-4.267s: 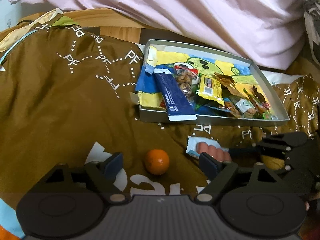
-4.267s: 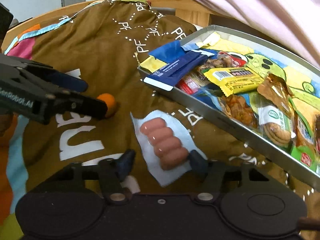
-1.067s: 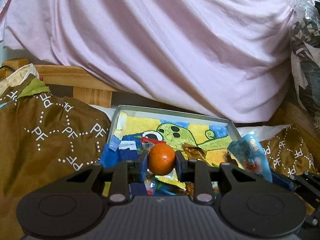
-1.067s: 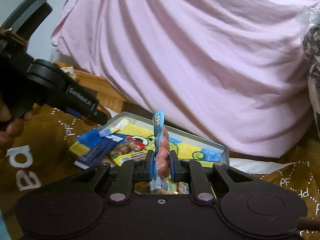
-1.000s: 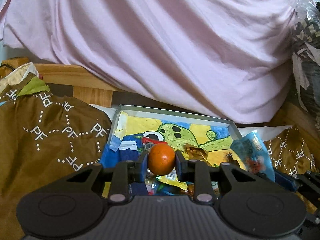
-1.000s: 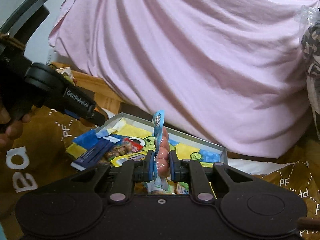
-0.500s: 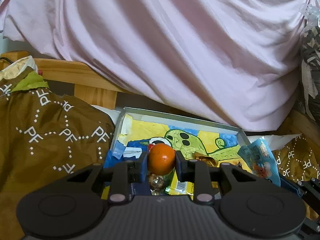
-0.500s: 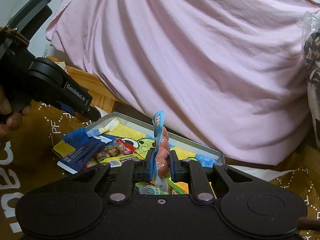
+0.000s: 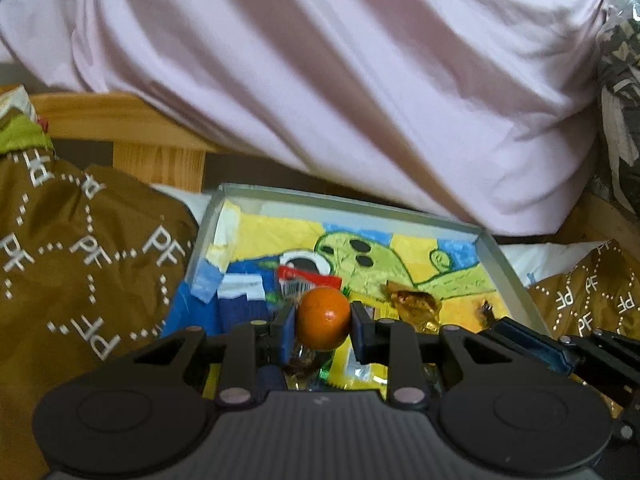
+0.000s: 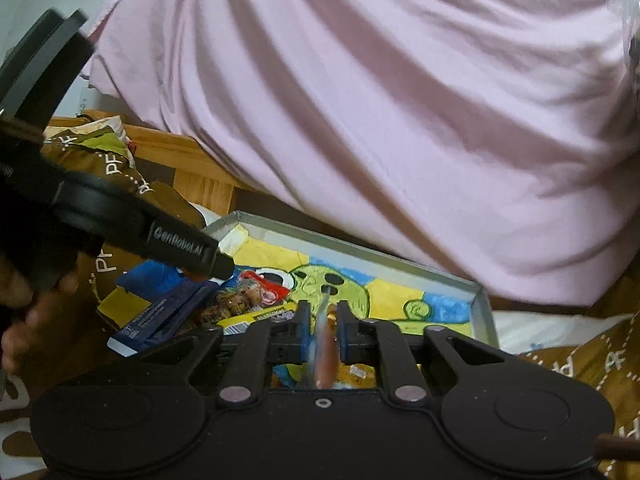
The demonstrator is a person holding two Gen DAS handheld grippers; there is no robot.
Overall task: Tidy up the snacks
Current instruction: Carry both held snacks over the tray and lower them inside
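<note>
Snacks fill the shallow grey metal tray (image 9: 505,264); my left gripper (image 9: 323,322) clamps a round orange fruit (image 9: 323,319) that may roll once freed, while my right gripper (image 10: 320,330), jaws closing, pinches a blurred pink sausage packet (image 10: 323,350).

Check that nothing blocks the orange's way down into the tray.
Nothing blocks it. The left gripper holds the orange over the tray; beneath lie only loose snack packets, so it would land on them. The right gripper is off to the side.
</note>
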